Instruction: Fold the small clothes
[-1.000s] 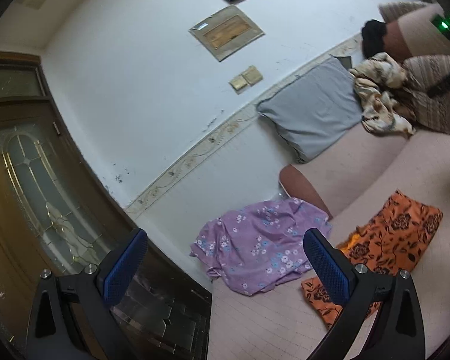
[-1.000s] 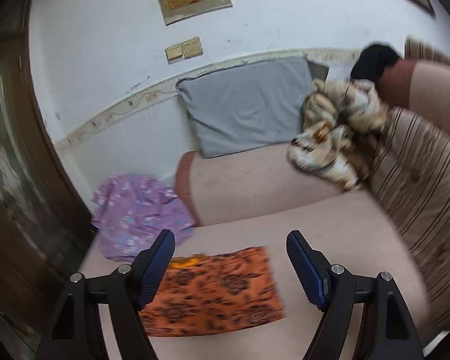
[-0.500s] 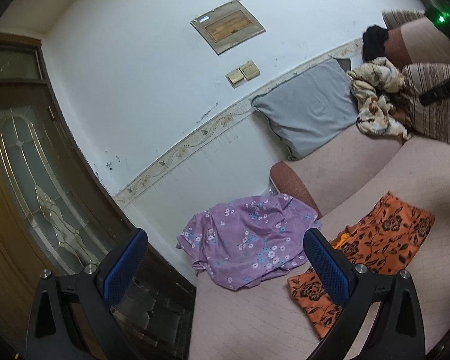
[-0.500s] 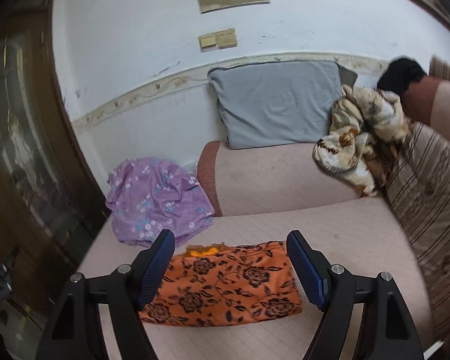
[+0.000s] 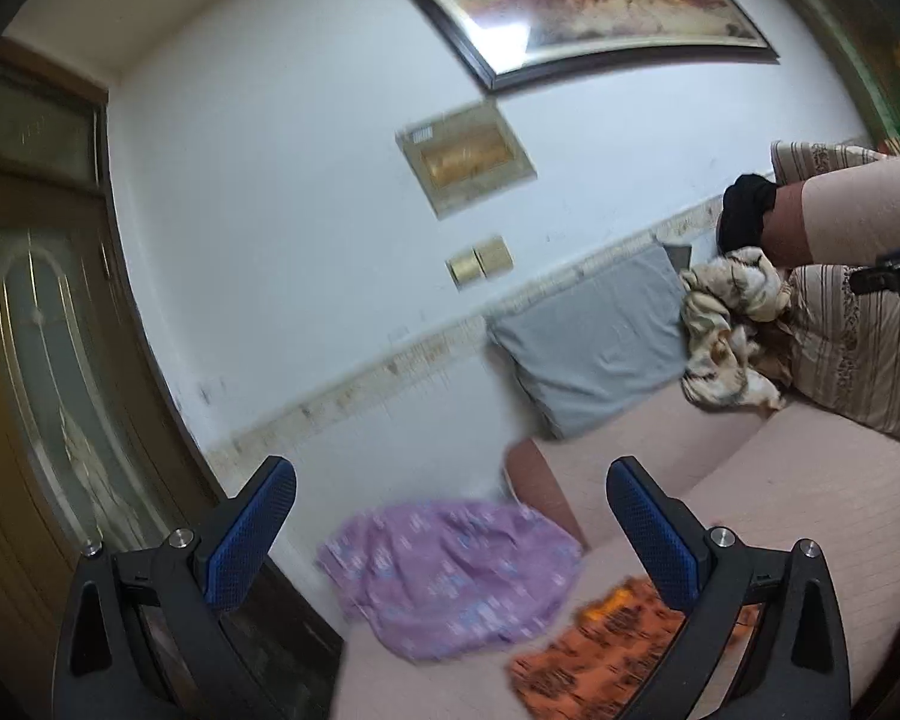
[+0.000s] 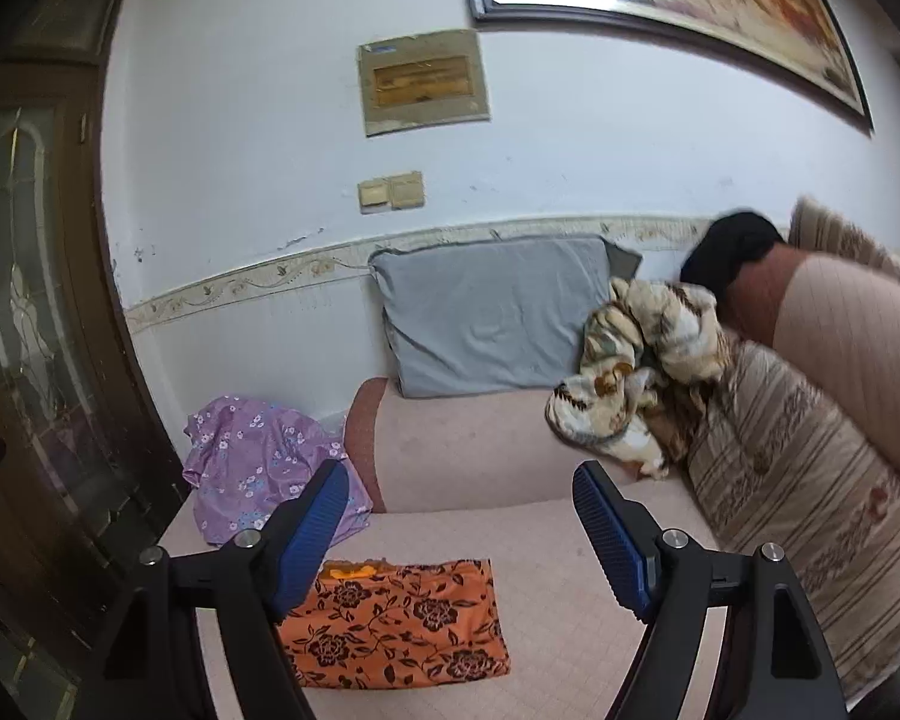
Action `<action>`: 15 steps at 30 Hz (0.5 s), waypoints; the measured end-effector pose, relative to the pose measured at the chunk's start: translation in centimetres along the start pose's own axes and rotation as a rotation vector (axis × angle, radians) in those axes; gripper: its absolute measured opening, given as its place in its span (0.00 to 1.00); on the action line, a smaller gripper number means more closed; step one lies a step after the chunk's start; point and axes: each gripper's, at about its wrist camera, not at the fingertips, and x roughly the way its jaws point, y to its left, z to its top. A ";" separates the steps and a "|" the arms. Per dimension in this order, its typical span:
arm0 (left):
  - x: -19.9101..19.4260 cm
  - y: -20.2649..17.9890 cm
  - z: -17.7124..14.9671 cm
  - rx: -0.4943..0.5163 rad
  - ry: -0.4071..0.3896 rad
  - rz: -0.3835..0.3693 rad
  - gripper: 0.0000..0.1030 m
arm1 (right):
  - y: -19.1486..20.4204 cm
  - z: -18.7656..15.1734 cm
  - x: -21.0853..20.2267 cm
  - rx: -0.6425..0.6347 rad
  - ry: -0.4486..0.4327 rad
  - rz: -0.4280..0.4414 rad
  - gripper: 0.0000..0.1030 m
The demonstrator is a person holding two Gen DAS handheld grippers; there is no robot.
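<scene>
An orange cloth with black flowers (image 6: 399, 630) lies folded flat on the pink sofa seat (image 6: 570, 576); in the left wrist view the orange cloth (image 5: 594, 654) shows low, partly behind a finger. A crumpled purple floral garment (image 6: 258, 462) sits at the seat's left end, also the purple garment (image 5: 450, 576) in the left view. My right gripper (image 6: 461, 531) hangs open above the seat, nothing between its blue pads. My left gripper (image 5: 450, 534) is open too, held high above both cloths and empty.
A grey pillow (image 6: 492, 324) leans on the wall behind the sofa arm. A cream patterned blanket (image 6: 636, 372) is heaped beside a striped cushion (image 6: 810, 480). A dark wooden door (image 5: 36, 360) stands at the left. A framed picture (image 5: 576, 0) hangs above.
Both grippers have risen and tipped up, so the cloths dropped lower in both views and the framed picture came into sight. Both stay open and empty.
</scene>
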 end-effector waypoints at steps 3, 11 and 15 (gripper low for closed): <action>1.4 -2.0 -3.9 -0.076 0.078 -0.056 1.00 | -1.7 -2.8 1.3 0.058 0.031 0.065 0.78; 12.1 -4.7 -27.2 -0.528 0.513 -0.060 1.00 | -4.1 -18.4 13.7 0.230 0.321 0.228 0.79; 16.4 -5.6 -39.0 -0.693 0.716 0.024 1.00 | -6.0 -28.1 20.6 0.413 0.462 0.279 0.79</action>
